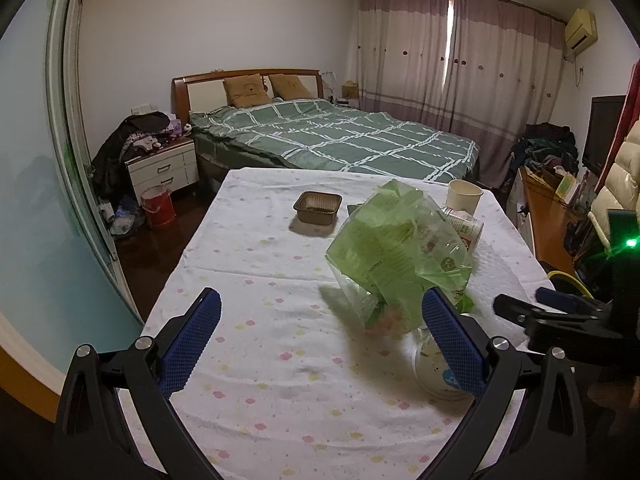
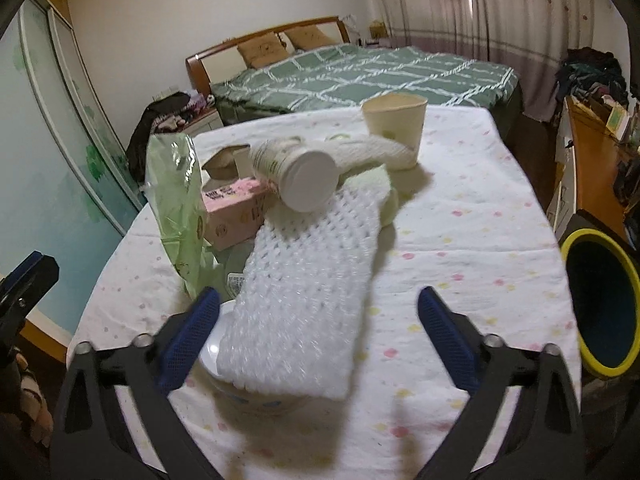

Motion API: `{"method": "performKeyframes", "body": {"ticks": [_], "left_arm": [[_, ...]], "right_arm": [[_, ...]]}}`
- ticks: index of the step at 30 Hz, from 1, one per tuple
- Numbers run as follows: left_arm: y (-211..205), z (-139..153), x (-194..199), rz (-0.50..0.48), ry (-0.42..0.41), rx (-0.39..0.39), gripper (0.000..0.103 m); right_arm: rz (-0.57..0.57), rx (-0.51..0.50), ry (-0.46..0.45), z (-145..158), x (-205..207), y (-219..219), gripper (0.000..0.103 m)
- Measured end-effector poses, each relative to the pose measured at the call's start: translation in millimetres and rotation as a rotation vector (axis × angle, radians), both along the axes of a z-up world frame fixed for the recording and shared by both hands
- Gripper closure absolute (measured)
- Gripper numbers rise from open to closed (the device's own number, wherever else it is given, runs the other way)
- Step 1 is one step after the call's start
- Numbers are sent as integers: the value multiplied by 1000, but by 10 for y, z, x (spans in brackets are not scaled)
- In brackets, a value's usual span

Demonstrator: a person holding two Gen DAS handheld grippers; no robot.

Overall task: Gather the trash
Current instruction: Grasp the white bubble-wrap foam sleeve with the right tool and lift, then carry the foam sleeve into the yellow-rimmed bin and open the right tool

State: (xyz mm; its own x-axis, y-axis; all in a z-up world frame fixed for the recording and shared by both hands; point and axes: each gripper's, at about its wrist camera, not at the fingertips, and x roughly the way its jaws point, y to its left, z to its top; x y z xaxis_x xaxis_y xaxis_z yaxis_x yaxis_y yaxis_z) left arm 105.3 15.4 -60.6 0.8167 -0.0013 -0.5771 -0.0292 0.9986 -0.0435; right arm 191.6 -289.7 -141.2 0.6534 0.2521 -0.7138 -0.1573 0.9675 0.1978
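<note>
Green crinkled plastic bag (image 1: 394, 248) lies mid-desk (image 1: 248, 360) in the left wrist view, foil tray (image 1: 318, 208) well behind it. Left hand-held gripper (image 1: 322, 332) jaws wide apart, nothing between them, likely lining up on the bag.

Right wrist view: right hand-held gripper (image 2: 320, 336) jaws apart, bubble wrap (image 2: 304, 296) between them but pads not pressing. Tipped cup (image 2: 298, 178) rests on the wrap. Yellow-rimmed bin (image 2: 600, 304) sits at the desk's edge, probably for drop-offs.
</note>
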Motion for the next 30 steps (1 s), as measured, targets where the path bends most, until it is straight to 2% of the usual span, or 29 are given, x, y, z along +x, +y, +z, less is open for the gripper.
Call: {"method": "performKeyframes", "body": {"ticks": [4, 5, 7, 12, 16, 22, 25, 30], "left_arm": [[17, -43, 38, -1, 5, -3, 4], [28, -55, 55, 0, 9, -8, 4], [45, -70, 62, 2, 13, -15, 4], [53, -77, 57, 1, 9, -19, 4], [24, -68, 48, -5, 3, -20, 4], [-91, -50, 17, -34, 0, -10, 4], [-176, -53, 7, -60, 5, -14, 4], [-374, -102, 1, -119, 25, -6, 4]], "right_arm": [[29, 21, 45, -69, 54, 29, 38], [39, 43, 50, -68, 50, 25, 47], [38, 54, 37, -22, -20, 15, 54], [33, 75, 21, 78, -141, -99, 81], [18, 84, -5, 195, -313, -246, 87], [-24, 57, -50, 305, -515, -498, 87], [-86, 49, -72, 341, -569, -742, 87], [-255, 8, -87, 289, -596, -1322, 87]]}}
